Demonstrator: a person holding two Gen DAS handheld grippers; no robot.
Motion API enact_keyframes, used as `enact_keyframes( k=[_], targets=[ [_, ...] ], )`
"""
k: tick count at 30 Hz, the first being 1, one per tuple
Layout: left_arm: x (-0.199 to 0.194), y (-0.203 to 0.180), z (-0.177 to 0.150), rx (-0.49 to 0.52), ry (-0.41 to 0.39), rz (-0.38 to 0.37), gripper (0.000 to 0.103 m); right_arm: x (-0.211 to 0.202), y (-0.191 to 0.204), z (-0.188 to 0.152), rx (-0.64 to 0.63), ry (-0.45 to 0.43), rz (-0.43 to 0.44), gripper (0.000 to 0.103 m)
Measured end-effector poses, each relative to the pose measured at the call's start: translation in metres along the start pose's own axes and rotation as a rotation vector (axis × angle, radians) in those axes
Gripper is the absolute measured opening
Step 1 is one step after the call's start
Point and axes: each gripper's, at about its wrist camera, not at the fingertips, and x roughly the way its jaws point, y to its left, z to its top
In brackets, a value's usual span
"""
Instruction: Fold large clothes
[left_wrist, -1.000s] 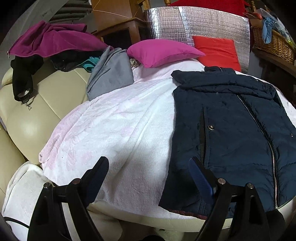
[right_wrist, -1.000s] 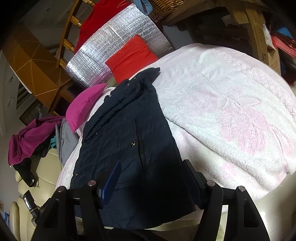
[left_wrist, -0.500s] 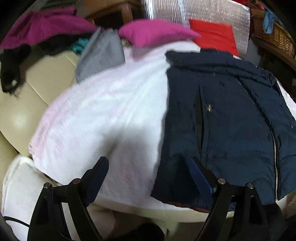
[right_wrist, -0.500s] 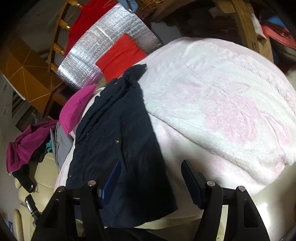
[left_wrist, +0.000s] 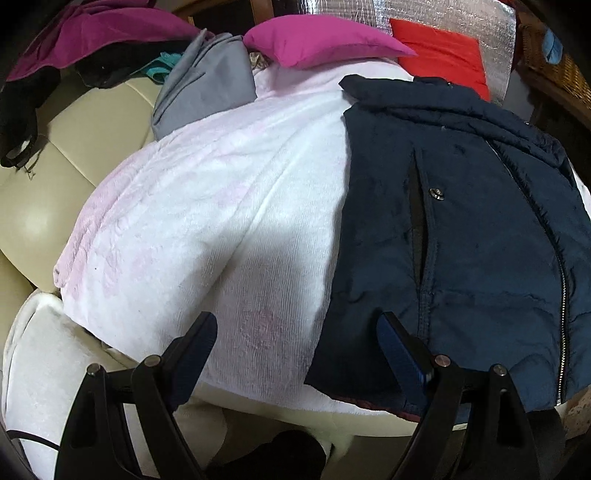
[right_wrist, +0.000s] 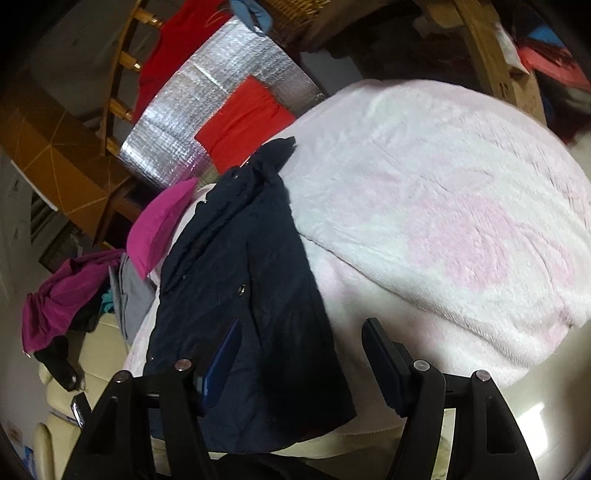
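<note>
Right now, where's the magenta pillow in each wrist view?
Left wrist: magenta pillow at top centre, beyond the white-pink blanket, left of the navy vest's collar.
Right wrist: it sits left of centre, partly hidden behind the navy vest.
Shared landmark: the red cushion against the silver foil mat.

Lying open left of the navy vest (left_wrist: 480, 240): bare white-pink blanket (left_wrist: 221, 206). Crowding the far edge: grey garment (left_wrist: 207, 85), magenta pillow (left_wrist: 317, 40), red cushion (left_wrist: 443, 55).
</note>
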Motion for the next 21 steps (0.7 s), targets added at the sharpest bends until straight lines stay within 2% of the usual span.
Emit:
enact_keyframes(
  k=[5,11,13,15,16,19,21],
  targets=[
    [-0.001,0.003,-0.001,-0.02,0.006,-0.077,0.088,0.014,-0.005,-0.005,0.012,0.039,-0.03,0.072],
    [0.005,-0.003,0.001,-0.007,0.019,-0.109,0.087,0.043,-0.014,-0.01,0.025,0.098,-0.047,0.073],
    [0.003,-0.001,0.002,-0.014,0.01,-0.129,0.071,0.047,-0.009,-0.01,0.003,0.092,-0.033,0.073],
    [0.005,-0.002,0.001,-0.018,0.019,-0.15,0.066,0.051,-0.002,-0.011,-0.025,0.099,-0.005,0.073],
    [0.005,-0.002,0.0,-0.017,0.022,-0.146,0.066,0.053,0.001,-0.013,-0.039,0.108,0.002,0.073],
    [0.007,-0.003,0.0,-0.016,0.028,-0.128,0.069,0.058,0.009,-0.019,-0.077,0.115,0.023,0.056],
    [0.01,-0.002,0.0,-0.028,0.046,-0.118,0.077,0.059,0.012,-0.021,-0.102,0.111,0.004,0.056]
  ],
)
